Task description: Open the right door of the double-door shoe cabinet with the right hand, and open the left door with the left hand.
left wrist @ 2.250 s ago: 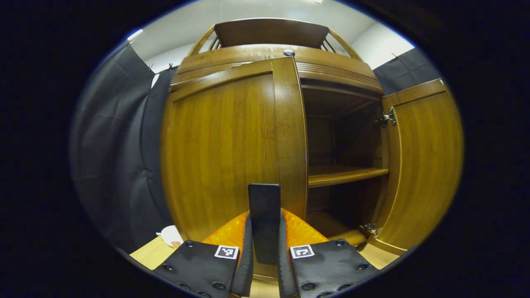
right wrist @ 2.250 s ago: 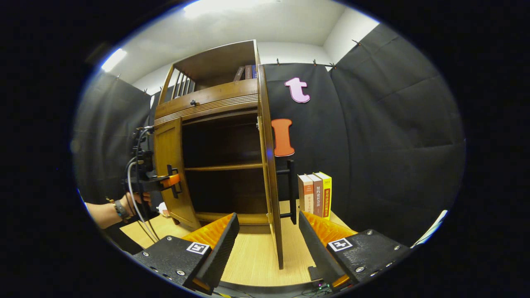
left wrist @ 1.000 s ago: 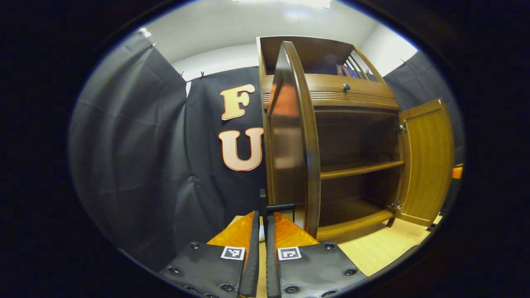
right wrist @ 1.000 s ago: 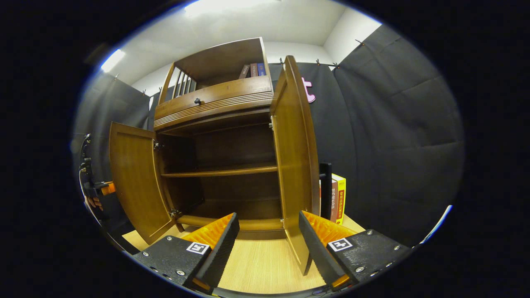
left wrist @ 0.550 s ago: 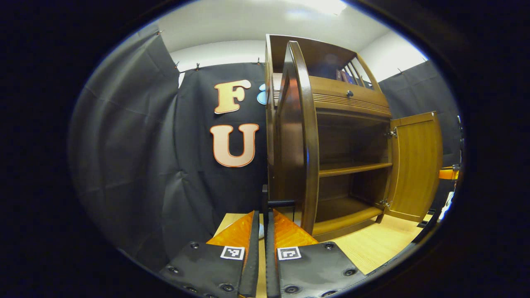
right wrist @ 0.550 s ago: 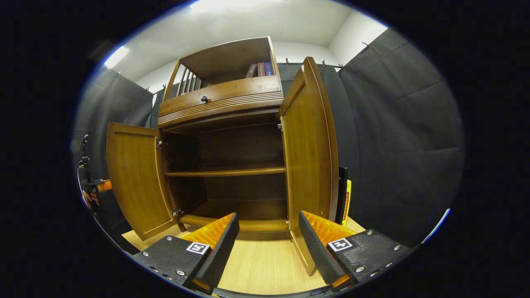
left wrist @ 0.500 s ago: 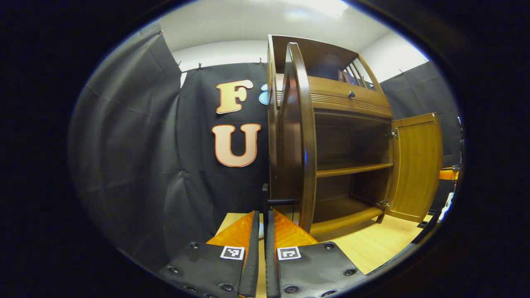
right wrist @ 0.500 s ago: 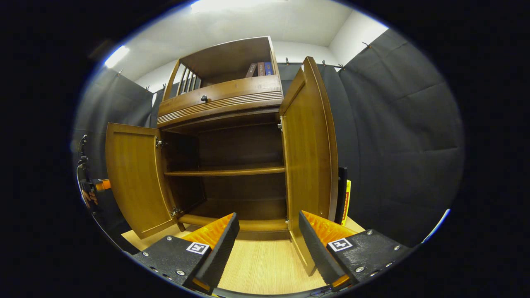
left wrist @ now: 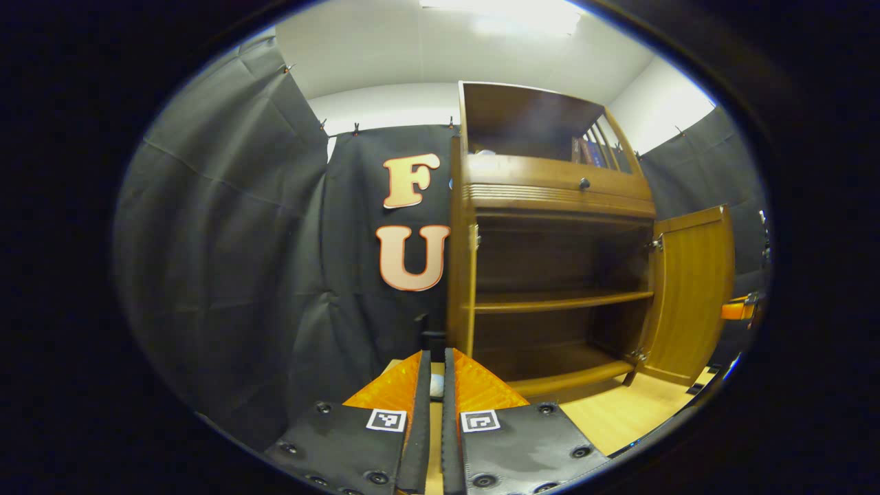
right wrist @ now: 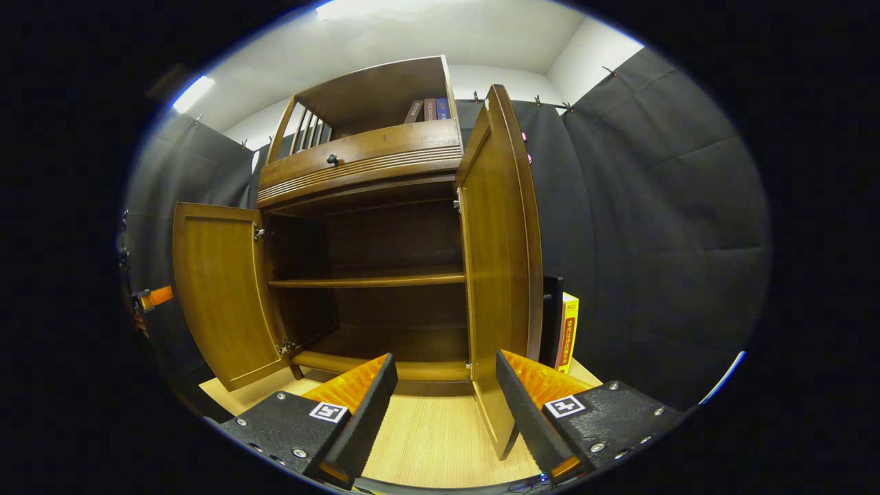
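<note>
Both doors of the shoe cabinet (right wrist: 364, 206) now stand swung out from its front, and its two shelves lie bare to the room. The left door (right wrist: 216, 295) hangs wide off the cabinet's left side; a couple of seconds ago it covered most of that half with the left gripper pinching its black handle. Since then it has swung through its arc, so that from the left gripper view it is seen edge-on (left wrist: 456, 247) at the cabinet's left front corner. The right door (right wrist: 498, 261) juts forward from the cabinet's right side, much as it did half a second ago.

The left gripper (left wrist: 436, 364) sits low in front of that left corner with its fingers pressed close together. The dark handle (left wrist: 432, 335) shows just beyond the tips, but I cannot tell whether the pads are on it or have slipped off. The right gripper (right wrist: 445, 375) hangs spread wide in front of the cabinet's floor, touching nothing, with the right door's lower edge passing between its fingers farther off. Some books (right wrist: 568, 330) stand behind the right door, by the cabinet's right flank.

Judged from how the doors lie, the opening itself looks finished; what remains is for the left gripper to let go and back away from the cabinet
</note>
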`<action>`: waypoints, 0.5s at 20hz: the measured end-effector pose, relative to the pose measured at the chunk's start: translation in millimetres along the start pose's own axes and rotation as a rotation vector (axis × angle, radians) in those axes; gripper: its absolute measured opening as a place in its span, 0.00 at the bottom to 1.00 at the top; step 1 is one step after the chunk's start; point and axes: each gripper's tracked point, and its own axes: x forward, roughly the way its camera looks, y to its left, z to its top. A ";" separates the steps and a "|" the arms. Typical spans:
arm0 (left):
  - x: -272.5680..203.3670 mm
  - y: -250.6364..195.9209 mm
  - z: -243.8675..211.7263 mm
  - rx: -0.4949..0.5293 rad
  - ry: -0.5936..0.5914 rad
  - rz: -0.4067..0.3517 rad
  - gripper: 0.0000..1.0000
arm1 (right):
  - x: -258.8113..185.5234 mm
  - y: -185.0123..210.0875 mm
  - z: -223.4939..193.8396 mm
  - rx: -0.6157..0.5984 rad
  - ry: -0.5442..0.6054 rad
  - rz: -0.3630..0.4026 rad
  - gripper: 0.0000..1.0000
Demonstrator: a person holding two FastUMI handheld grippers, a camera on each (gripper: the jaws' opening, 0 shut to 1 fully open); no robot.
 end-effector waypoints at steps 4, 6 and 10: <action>4.1 -63.4 -6.5 -0.072 0.008 -0.013 0.15 | 0.4 -7.6 1.2 -0.037 -0.013 -0.001 0.89; 9.8 -79.3 -13.2 -0.047 0.015 0.008 0.15 | 1.3 -8.3 2.4 -0.043 -0.013 0.013 0.89; 20.0 -119.3 -19.6 -0.070 0.013 0.018 0.15 | 2.0 -9.8 2.3 -0.054 -0.027 0.030 0.89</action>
